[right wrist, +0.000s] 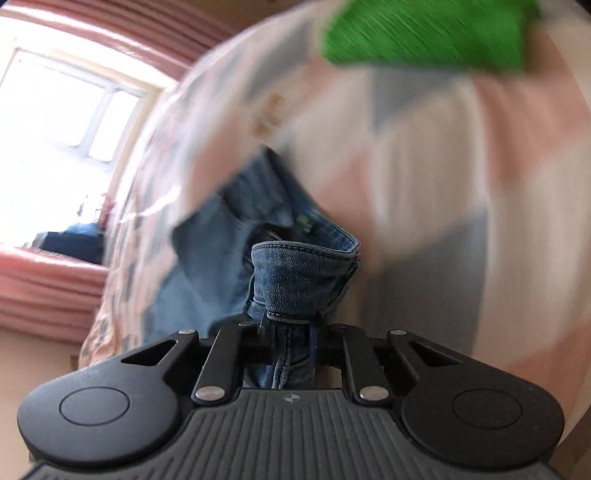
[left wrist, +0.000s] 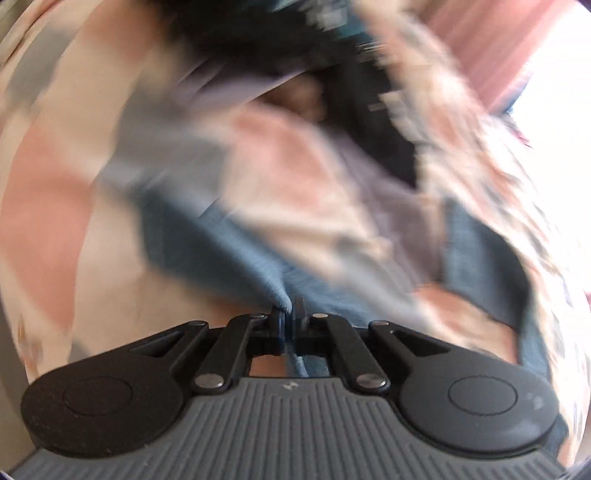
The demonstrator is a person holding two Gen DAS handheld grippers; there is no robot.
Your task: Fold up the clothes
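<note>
Count: 2 grippers, 1 pair of jeans, 1 green cloth, 1 window.

Left gripper [left wrist: 287, 314]: jaws nearly together, pinching a thin blue denim edge of the jeans [left wrist: 236, 251]. Right gripper [right wrist: 290, 325]: jaws narrow, clamped on a bunched, thick hem w/ stitched seam; jeans [right wrist: 295, 273] rise straight out of the jaws.

Jeans: mid-blue, faded wash, small green tag inside. Held off the bed [right wrist: 443, 184] btwn both grippers; bed cover patterned pink/cream/grey, heavy blur.

Green cloth [right wrist: 424, 33] lies on the bed, well apart from jeans. Window [right wrist: 74, 110] bright, pink curtains [right wrist: 44, 288] beside it.
</note>
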